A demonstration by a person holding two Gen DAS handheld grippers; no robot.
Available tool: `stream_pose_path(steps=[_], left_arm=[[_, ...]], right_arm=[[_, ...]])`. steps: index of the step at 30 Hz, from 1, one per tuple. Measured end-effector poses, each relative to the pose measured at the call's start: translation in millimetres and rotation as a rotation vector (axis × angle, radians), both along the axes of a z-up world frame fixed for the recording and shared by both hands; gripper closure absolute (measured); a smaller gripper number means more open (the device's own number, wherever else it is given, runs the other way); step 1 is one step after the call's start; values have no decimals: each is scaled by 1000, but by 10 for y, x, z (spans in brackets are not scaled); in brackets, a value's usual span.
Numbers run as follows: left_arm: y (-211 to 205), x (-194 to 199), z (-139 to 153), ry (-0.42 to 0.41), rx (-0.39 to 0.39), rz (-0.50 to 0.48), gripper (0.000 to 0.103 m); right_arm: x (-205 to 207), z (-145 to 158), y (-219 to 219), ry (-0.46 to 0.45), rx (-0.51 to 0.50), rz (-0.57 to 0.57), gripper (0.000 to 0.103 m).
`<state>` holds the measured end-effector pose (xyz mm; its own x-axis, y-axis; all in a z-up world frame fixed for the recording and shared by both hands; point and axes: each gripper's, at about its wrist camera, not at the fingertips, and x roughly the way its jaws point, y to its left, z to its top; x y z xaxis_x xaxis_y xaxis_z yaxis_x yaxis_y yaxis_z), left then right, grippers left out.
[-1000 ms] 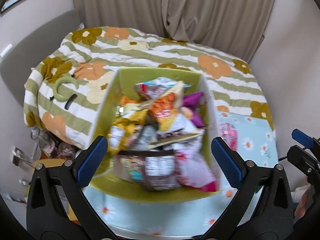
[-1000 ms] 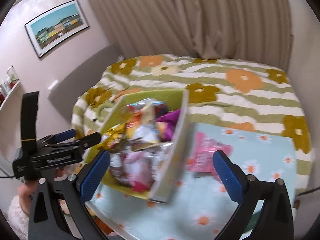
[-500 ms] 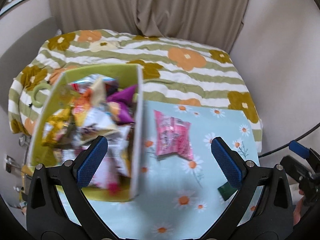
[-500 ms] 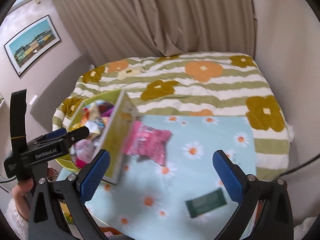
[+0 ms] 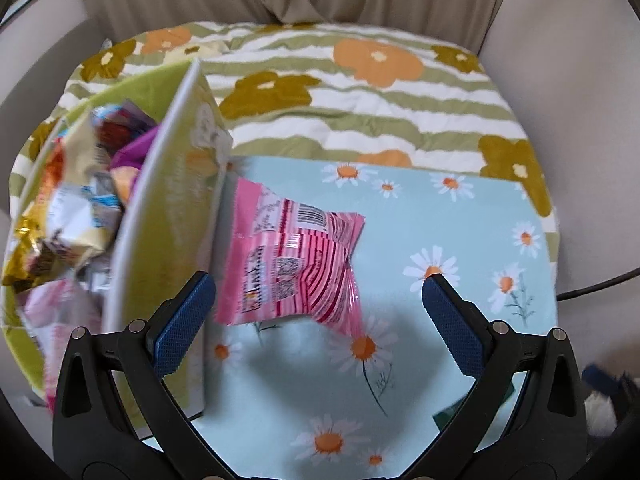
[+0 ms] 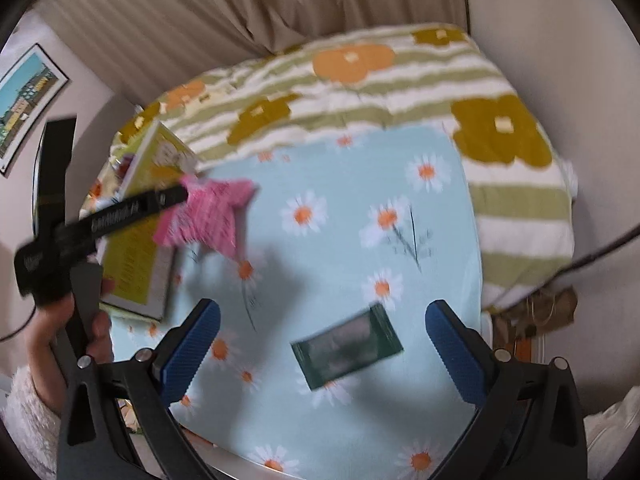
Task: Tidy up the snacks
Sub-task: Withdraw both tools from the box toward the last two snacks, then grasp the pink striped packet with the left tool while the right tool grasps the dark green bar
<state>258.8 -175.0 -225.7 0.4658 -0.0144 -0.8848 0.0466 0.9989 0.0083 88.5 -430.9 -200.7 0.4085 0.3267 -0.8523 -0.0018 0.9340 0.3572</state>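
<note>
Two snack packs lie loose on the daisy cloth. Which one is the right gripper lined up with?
The dark green pack: it lies between the open right gripper's fingers, while the pink pack sits far off beside the box.

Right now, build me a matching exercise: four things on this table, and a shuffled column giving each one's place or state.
Things:
1. pink snack packet
2. dark green packet
3. green box
4. left gripper

Places or states:
A. stuffed with snack bags
B. lying flat between the right gripper's open fingers
C. open, empty, facing the pink packet
D. on the daisy cloth beside the box's wall

Pairs: 1-D, 2-B, 3-A, 4-C
</note>
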Motion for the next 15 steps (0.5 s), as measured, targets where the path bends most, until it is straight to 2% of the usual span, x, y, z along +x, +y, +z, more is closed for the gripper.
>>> stream_pose_path(steps=[10, 15], left_arm=[[-74, 362, -473, 53, 125, 13, 0], [-23, 494, -639, 90, 164, 13, 0]], right_arm=[[-133, -660, 71, 184, 18, -23, 1], [-176, -862, 153, 232, 41, -38, 1]])
